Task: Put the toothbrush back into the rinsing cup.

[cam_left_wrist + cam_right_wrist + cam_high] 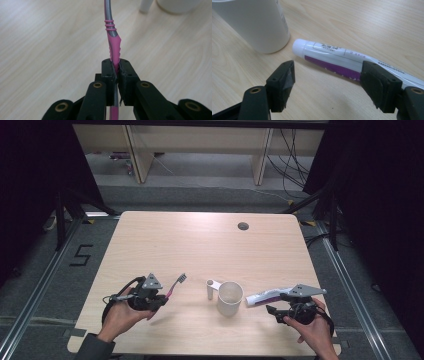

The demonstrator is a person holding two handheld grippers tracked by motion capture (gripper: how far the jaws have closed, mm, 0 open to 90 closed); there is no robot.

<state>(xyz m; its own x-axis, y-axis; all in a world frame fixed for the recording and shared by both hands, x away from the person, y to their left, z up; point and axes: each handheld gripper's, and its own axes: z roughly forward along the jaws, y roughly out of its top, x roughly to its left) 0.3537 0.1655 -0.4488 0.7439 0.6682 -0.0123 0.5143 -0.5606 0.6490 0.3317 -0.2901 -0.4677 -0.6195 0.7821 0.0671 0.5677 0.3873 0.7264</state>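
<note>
Left gripper (pixel 116 71): clamped on toothbrush (pixel 113 45); keep it level. Right gripper (pixel 327 80): wide, probably straddling toothpaste tube (pixel 332 60); close mid-tube, beside cup (pixel 229 298).

A black numeral "5" (pixel 82 255) is marked on the grey floor beside the left edge of the tabletop, while the small print on the white-and-purple toothpaste tube (pixel 352 62) is too blurred to read.

Pink and grey toothbrush (pixel 114 47), white cup (pixel 229 298), white and purple toothpaste tube (pixel 342 62)
</note>
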